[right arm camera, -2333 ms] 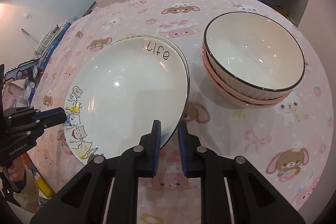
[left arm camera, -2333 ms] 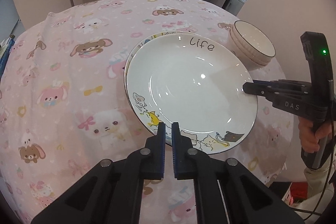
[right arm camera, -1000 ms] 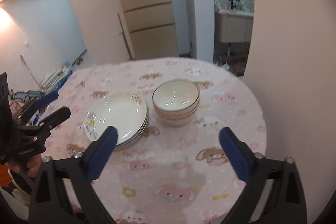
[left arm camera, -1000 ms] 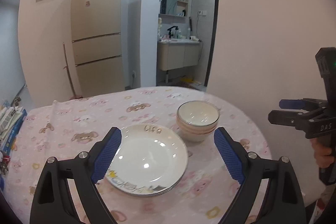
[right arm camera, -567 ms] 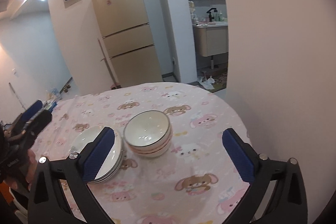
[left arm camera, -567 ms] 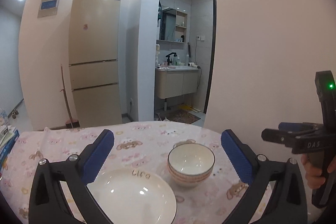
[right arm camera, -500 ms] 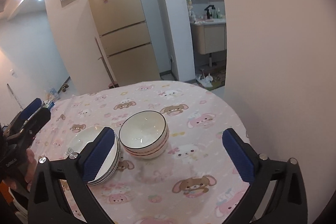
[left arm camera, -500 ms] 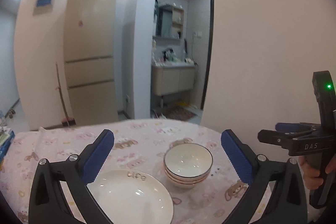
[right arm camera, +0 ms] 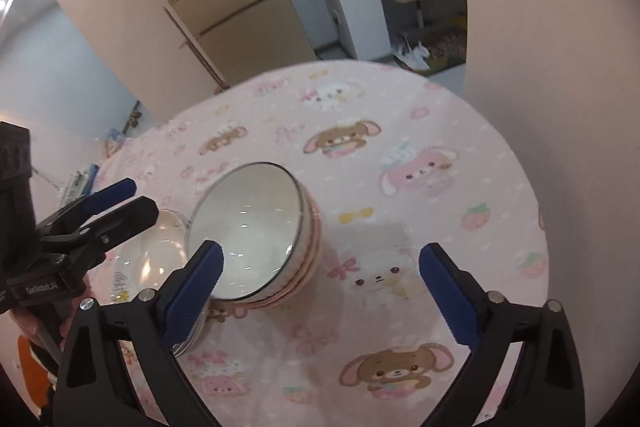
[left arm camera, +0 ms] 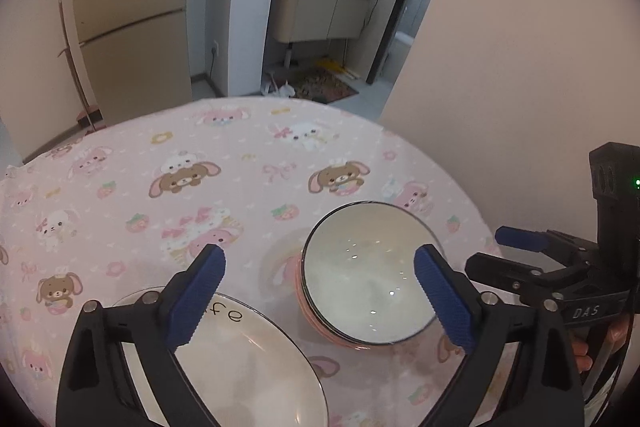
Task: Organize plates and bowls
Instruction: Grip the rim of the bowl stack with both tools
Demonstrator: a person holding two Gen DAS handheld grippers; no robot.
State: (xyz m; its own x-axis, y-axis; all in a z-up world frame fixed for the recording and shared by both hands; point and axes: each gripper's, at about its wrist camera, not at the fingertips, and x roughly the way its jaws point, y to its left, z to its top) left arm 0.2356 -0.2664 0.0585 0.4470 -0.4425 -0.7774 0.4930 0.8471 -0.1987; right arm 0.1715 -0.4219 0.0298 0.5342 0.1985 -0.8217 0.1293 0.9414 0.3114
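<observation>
Left gripper [left arm camera: 318, 281]: black frame, blue-padded fingers [left arm camera: 196, 293] spread wide, holding nothing. It hangs above the table [left arm camera: 240, 167], and the open span frames the stacked bowls.

Right gripper [right arm camera: 320, 283]: same build, fingers [right arm camera: 448, 291] likewise released and empty, hovering over bare cloth.

Stack of white, dark-rimmed ceramic bowls with pink ribbed outsides [left arm camera: 366, 273]: nested, upright, on the pink cartoon-animal tablecloth [right arm camera: 400, 155]. It lies ahead of and below both grippers, between the left fingers in the left view, but off toward the left finger of the right gripper in the right view. Round, so no long axis governs the approach.

Stack of white ceramic plates lettered "life" [left arm camera: 240, 359]: just beside the bowls, under the left gripper's left finger.

Judgement: both piles look already sorted; the left gripper appears the better lined up on the bowls.

View differences: the left camera shows the lettering, while the right shows the bowls' pink sides and the edges of the stacked plates [right arm camera: 160, 251].
</observation>
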